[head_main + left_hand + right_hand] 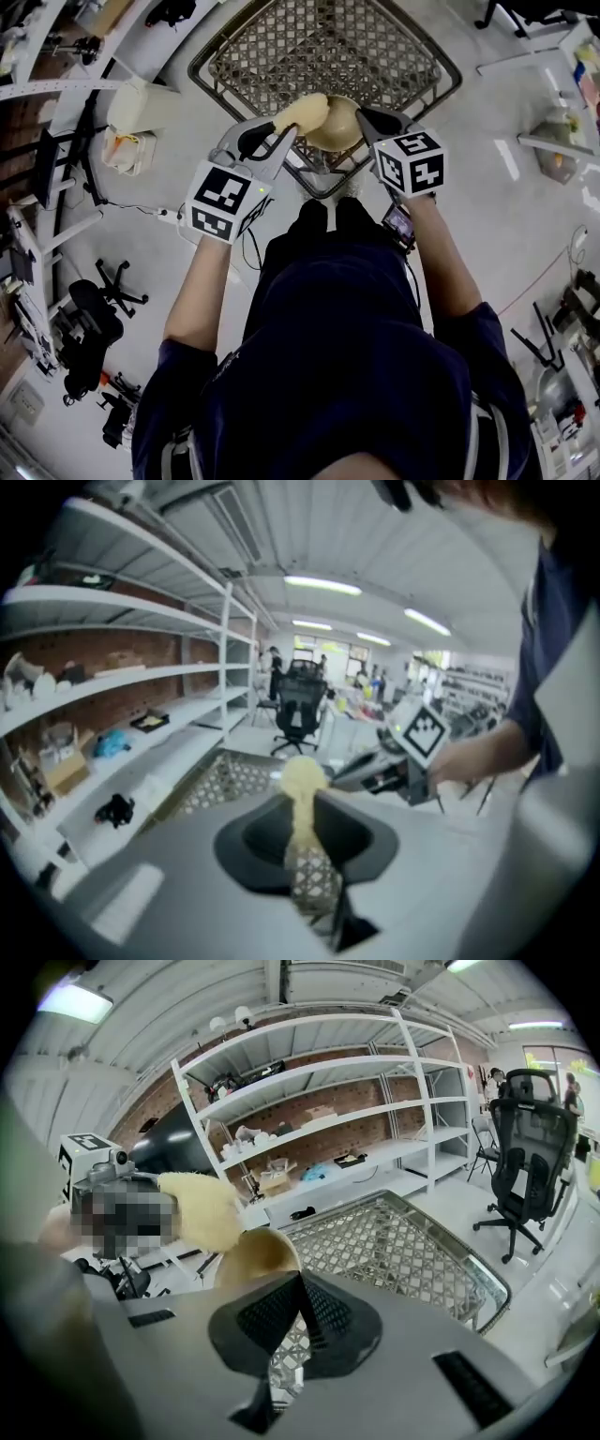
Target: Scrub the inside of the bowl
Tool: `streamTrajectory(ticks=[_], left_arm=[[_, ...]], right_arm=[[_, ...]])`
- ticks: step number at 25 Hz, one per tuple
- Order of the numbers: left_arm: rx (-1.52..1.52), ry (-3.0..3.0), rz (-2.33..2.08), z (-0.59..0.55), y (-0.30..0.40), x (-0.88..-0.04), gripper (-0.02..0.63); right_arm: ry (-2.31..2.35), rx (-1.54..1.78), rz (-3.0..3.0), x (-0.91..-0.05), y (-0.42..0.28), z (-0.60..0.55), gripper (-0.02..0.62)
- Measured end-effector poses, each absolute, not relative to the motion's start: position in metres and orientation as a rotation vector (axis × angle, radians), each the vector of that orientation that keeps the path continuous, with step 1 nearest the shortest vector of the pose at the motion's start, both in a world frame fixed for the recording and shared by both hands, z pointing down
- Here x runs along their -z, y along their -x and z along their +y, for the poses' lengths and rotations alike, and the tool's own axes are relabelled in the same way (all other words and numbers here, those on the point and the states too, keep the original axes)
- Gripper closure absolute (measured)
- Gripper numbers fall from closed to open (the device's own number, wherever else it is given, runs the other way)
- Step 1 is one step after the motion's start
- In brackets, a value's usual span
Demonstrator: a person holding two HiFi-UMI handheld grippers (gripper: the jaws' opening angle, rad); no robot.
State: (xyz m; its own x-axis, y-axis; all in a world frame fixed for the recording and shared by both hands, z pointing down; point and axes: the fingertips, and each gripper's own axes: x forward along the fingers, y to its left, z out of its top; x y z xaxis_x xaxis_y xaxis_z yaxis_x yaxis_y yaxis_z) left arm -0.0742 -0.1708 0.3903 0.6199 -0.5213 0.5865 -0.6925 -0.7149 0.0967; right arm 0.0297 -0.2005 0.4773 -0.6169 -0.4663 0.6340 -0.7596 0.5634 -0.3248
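Operator: dark navy short-sleeve shirt (356, 375), dark trousers (309, 272), black shoes (330, 214). Grey bodies on left gripper (274, 137) and right gripper (373, 120); white cubes (228, 199) with black square markers.

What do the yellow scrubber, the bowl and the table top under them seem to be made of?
The yellow scrubber is probably soft foam sponge, matte; the left gripper squeezes it thin. The bowl is tan and dull, possibly wood or plastic; the look leaves it open. The table top is an open woven lattice, maybe rattan or wicker, in a dark, metal-looking frame.
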Motion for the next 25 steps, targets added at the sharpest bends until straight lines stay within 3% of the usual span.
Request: streamTrajectory(ticks=[9, 25], left_arm=[[-0.382, -2.399, -1.149, -0.199, 0.125, -0.356, 0.548], [-0.273, -2.331, -1.094, -0.177, 0.119, -0.369, 0.548]], right_arm=[[-1.025, -0.811, -2.400, -0.452, -0.027, -0.210, 0.586], [-1.040, -0.794, -2.430, -0.435, -0.029, -0.210, 0.586]])
